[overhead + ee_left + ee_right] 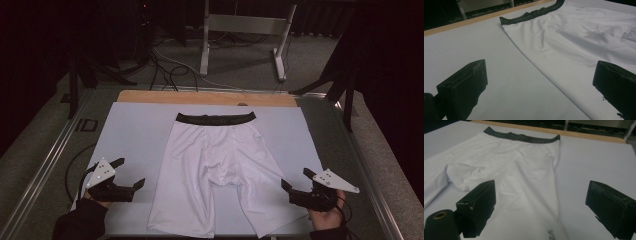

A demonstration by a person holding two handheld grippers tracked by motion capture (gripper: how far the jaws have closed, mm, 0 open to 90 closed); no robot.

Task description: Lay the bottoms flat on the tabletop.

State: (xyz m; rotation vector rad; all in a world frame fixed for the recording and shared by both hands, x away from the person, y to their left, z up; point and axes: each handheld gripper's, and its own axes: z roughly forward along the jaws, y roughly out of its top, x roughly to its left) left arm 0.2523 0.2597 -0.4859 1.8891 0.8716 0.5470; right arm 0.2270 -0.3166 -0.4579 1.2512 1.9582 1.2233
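The white shorts (pixel 220 170) lie flat in the middle of the white sheet (pixel 130 130). Nearest, the left gripper (pixel 131 173) sits just left of the shorts' left leg and the right gripper (pixel 295 179) just right of the other, both with jaws spread, holding nothing. Farther off lies the black waistband (pixel 216 118), then the wooden table edge (pixel 150 96), and beyond it floor cables (pixel 165 67) and a metal frame (pixel 245 25).

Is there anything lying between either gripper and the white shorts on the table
Nothing visible. The left gripper and right gripper both hang open beside the leg ends of the white shorts, with bare white sheet in the gap on each side.
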